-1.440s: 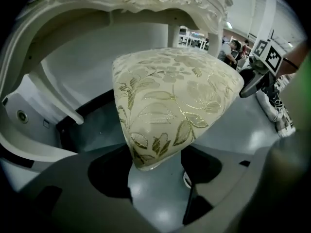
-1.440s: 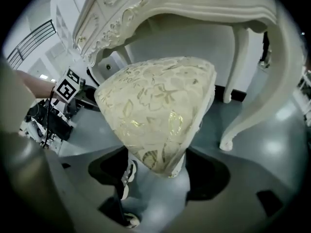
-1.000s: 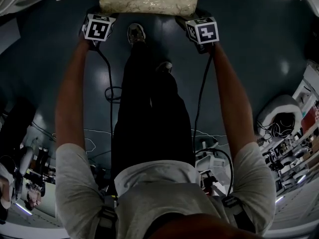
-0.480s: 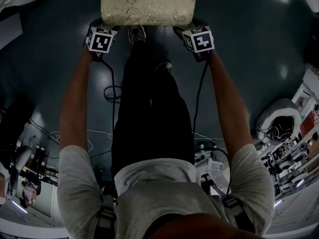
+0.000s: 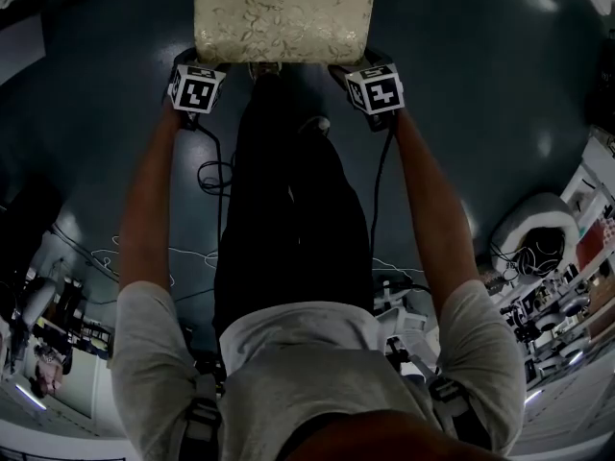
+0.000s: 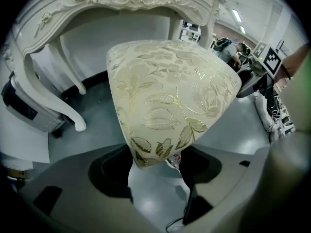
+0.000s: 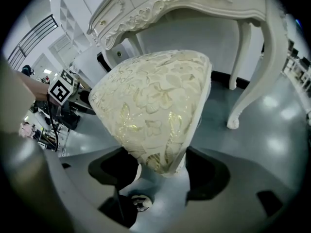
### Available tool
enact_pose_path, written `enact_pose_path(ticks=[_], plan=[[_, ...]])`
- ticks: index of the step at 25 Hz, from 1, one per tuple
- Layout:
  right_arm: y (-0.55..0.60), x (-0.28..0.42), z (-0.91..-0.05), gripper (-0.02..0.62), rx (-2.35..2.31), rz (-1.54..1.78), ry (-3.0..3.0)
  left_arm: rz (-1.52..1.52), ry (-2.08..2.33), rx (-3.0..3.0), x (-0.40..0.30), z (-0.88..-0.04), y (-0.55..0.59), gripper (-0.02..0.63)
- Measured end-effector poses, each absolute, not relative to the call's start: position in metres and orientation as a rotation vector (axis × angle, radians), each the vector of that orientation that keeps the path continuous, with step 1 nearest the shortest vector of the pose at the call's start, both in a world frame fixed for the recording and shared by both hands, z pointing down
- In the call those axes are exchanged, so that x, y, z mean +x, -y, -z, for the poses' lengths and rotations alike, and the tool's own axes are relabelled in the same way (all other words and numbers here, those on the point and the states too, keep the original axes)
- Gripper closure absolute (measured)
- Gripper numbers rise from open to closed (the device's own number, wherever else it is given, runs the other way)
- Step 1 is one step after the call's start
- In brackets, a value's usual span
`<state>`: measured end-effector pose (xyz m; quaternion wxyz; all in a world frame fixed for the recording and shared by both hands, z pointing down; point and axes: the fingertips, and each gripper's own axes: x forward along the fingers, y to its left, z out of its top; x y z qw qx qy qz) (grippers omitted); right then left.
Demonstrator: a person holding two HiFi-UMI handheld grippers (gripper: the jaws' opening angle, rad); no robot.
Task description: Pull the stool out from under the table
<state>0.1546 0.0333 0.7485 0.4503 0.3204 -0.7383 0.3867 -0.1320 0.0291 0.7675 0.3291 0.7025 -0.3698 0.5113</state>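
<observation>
Now the stool stands on the floor, at the far end of the scene, right in front of the person's legs. It has a soft cream top with gold leaves on it. The left gripper is clamped on the near left corner of the stool's top. The right gripper is clamped on the near right corner. In the left gripper view the corner of the top sits squeezed between the two jaws, and the right gripper view shows the same on its side. The white table with curly carving and bent legs stands just behind the stool, on the far side. The floor is dark blue-grey and shiny, with spots of light on it. Thin black cables lie on the floor near the person's feet. Far off to the right there are crowded shelves and other room stuff, too small to tell apart.
</observation>
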Motion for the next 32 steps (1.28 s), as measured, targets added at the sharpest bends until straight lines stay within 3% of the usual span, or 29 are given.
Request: enact_pose_path(ticks=[22,26,29,30,32], plan=[[-0.091,0.154,-0.736,0.232,0.748,-0.972,1.608,-1.423,1.027,1.521,-0.136,-0.756,-0.105,0.293],[-0.084,0.141,-0.717,0.232,0.842,-1.093,1.516,-1.521,1.097,1.423,-0.141,-0.737,-0.1,0.353],[-0.069,0.122,-0.689,0.233,0.973,-1.261,1.496,-1.422,1.154,1.306,-0.137,-0.721,-0.101,0.387],[-0.064,0.111,-0.675,0.277,0.992,-1.312,1.54,-1.37,1.155,1.293,-0.131,-0.713,-0.101,0.405],[-0.054,0.088,-0.648,0.549,1.005,-1.335,1.643,-1.242,1.141,1.34,-0.109,-0.692,-0.094,0.577]])
